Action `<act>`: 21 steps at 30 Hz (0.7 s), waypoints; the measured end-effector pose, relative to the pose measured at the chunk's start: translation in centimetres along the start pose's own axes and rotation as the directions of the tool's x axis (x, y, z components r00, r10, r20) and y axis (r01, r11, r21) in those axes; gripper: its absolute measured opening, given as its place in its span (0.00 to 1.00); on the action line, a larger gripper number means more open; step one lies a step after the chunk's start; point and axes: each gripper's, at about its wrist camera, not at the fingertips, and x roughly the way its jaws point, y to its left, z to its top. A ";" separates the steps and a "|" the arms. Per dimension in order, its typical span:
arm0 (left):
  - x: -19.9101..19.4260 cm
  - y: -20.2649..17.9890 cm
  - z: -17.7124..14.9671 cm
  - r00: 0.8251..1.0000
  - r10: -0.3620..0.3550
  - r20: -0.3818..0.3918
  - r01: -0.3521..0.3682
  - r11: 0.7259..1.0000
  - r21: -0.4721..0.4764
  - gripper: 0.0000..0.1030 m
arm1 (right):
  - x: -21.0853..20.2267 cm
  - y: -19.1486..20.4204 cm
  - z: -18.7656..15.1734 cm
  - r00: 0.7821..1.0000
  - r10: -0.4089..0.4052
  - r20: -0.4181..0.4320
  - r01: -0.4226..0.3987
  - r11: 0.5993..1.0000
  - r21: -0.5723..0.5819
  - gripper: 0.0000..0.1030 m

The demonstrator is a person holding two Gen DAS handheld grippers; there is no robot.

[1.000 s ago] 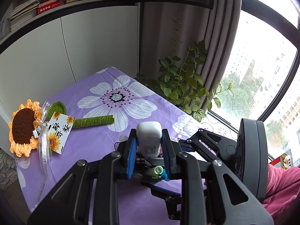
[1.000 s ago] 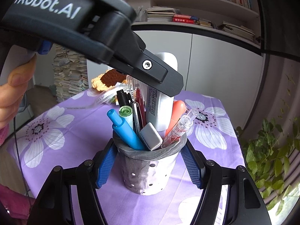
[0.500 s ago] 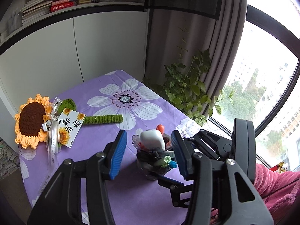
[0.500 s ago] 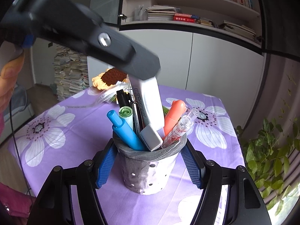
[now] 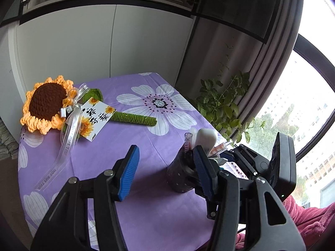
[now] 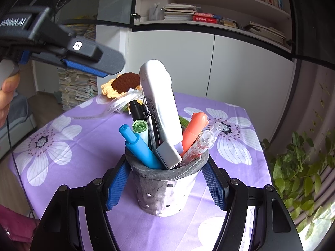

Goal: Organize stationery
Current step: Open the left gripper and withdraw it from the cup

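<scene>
A: Item moved: left gripper [image 5: 165, 171] has let go of the white stapler [image 6: 160, 102] and drawn aside, jaws opening, nothing between.

B: Location: stapler stands in pen holder [image 6: 165, 192], right gripper [image 6: 165, 188] clamping the holder. Stowing looks complete.

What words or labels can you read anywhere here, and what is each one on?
"JUST FOR YOU": clear ribbon tied to the crocheted sunflower.
"nRobot.AI", first letters cut off: black left tool.
Black Chinese characters: white sunflower gift card.
Print on the white correction-tape case, book spines: too blurred.
</scene>
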 end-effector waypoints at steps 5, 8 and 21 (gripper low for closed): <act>-0.2 1.4 -1.7 0.995 0.096 0.005 -0.096 0.995 -0.030 0.54 | 0.0 -0.3 0.3 1.000 0.010 -0.008 -0.010 0.999 0.031 0.68; -0.5 2.1 -3.0 0.989 0.146 0.029 -0.145 0.988 -0.047 0.66 | 0.1 -0.7 0.4 1.000 0.021 -0.015 -0.020 0.998 0.066 0.68; 0.5 3.4 -5.5 0.946 0.305 0.108 -0.299 0.952 -0.067 0.78 | 1.3 0.4 1.2 0.995 -0.075 -0.059 0.077 0.996 0.039 0.74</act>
